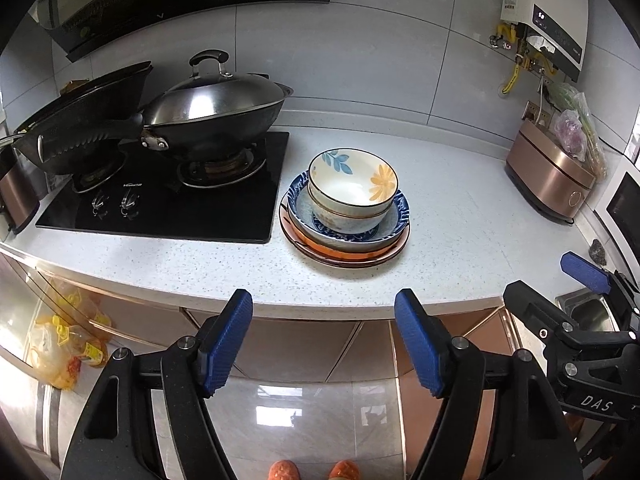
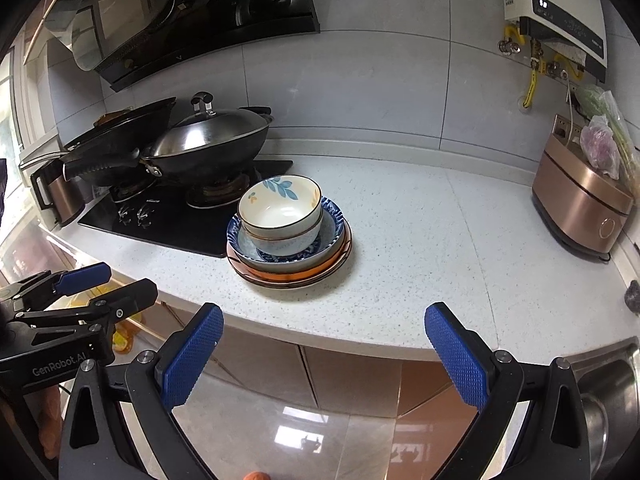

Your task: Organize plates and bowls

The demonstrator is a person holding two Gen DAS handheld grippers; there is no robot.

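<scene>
Beyond both empty grippers (image 1: pixel 324 344) (image 2: pixel 324 356), well apart: stacked bowls (image 1: pixel 352 184)

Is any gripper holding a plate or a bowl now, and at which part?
Nothing is held. The left gripper and the right gripper are both open and empty, short of the counter edge. The floral bowl sits on the stack.

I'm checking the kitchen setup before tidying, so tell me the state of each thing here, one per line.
Floral bowl: upright, empty, top of the stack.
Blue patterned bowl: upright, nested under it.
Orange plates: flat, stacked at the bottom.
Wok: on the burner, lid on.
Left gripper: jaws open, empty.
Right gripper: jaws open, empty.
</scene>
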